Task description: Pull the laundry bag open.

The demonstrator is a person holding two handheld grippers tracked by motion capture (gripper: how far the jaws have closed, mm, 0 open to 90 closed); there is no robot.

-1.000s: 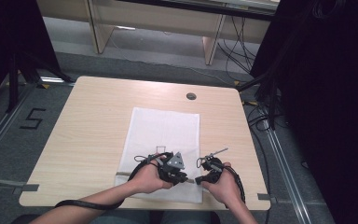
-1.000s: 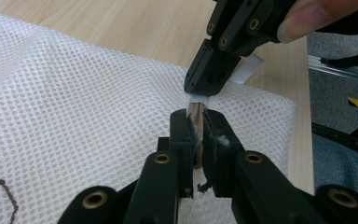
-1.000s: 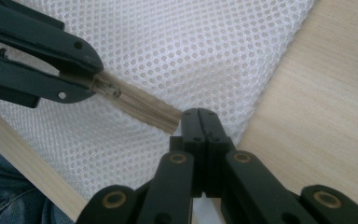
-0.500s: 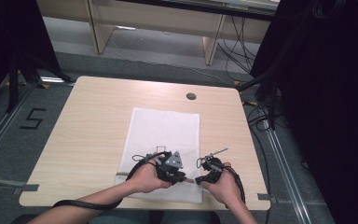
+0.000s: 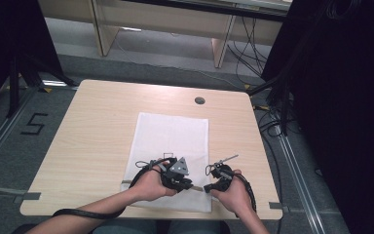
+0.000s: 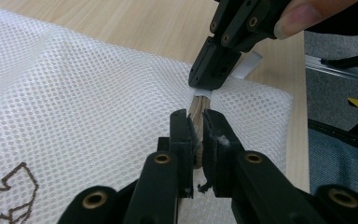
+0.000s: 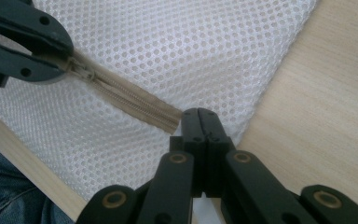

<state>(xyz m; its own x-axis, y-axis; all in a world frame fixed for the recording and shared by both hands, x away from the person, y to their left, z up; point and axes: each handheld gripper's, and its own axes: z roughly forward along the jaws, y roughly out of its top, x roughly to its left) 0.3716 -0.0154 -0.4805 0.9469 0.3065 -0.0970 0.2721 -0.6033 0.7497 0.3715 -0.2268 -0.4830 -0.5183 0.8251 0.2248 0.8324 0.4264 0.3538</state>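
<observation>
Where jaws pinch, white mesh bag [image 7: 177, 42]; tan zipper [image 7: 130, 100], apparently closed.

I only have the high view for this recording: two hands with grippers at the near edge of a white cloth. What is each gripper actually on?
Observer: The white cloth is a mesh bag with a tan zipper. The right gripper is shut on the end of that zipper.
Operator: And the left one?
Observer: The left gripper is clamped farther along the zipper, at what looks like the slider.
Operator: Anything printed on the bag?
Observer: A brown outline drawing shows in the left gripper view; I cannot tell what it depicts.
</observation>
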